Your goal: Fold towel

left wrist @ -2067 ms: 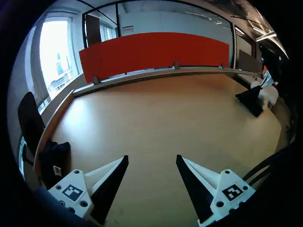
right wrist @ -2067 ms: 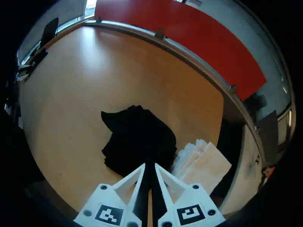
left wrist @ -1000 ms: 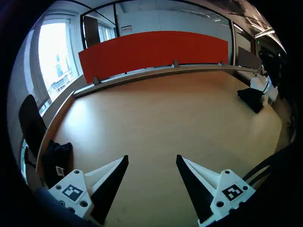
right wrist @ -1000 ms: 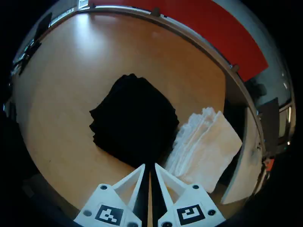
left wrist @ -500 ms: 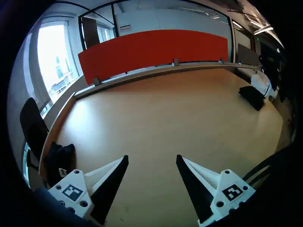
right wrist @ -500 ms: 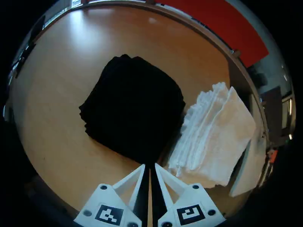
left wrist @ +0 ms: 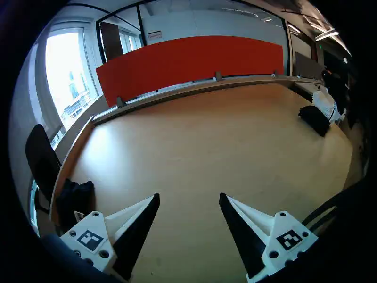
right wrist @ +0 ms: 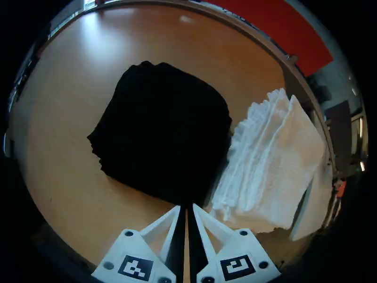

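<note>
Right gripper view has the black towel stack (right wrist: 162, 134) lying just ahead of the right gripper (right wrist: 186, 210), its fingers nearly together and empty, so it looks nearer than the wide-spread, empty left gripper (left wrist: 188, 198) far across the table (left wrist: 188, 137).

table (right wrist: 56, 108): a broad, light wooden top is seen, bordered by a raised rail along its far edge
black towel stack (right wrist: 162, 134): laid folded, directly on the wood
white towel stack (right wrist: 271, 165): laid folded just beside the black one
</note>
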Demonstrator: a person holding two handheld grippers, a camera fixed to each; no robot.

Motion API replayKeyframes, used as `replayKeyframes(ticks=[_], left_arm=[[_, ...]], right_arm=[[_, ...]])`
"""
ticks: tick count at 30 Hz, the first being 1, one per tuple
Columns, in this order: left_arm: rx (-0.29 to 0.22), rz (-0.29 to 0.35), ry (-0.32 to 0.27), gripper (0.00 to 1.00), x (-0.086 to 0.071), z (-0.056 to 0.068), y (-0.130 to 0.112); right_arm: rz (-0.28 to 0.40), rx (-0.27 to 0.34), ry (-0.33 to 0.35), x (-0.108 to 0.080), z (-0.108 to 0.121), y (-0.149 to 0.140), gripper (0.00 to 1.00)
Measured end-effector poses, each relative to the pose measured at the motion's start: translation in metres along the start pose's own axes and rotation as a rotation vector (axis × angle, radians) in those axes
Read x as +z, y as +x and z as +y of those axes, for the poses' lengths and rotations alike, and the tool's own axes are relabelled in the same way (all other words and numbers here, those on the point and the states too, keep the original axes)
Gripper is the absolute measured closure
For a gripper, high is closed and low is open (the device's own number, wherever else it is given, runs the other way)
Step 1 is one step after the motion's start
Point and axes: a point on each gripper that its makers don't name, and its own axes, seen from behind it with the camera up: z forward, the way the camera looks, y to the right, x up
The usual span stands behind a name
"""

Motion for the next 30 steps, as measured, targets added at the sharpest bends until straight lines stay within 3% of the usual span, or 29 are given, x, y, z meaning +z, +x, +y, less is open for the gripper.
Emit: replayKeyframes(ticks=[5, 10, 17, 26, 30], left_arm=[[0.004, 0.002, -0.002, 0.07, 0.001, 0.001, 0.002], [0.002, 0.003, -0.002, 0.07, 0.002, 0.001, 0.004], [0.006, 0.007, -0.006, 0.07, 0.005, 0.001, 0.008], [0.005, 0.011, -0.015, 0.07, 0.007, 0.005, 0.010], [0.007, 0.010, -0.017, 0.06, 0.008, 0.005, 0.010]], right_arm=[[0.010, 0.015, 0.004, 0.000, -0.001, 0.000, 0.95], [0.028, 0.024, 0.014, -0.003, -0.004, -0.001, 0.85], [0.065, 0.025, 0.023, -0.012, -0.007, 0.002, 0.49], [0.144, 0.029, 0.043, -0.024, -0.016, 0.022, 0.27], [0.200, 0.043, 0.049, -0.032, -0.016, 0.042, 0.09]])
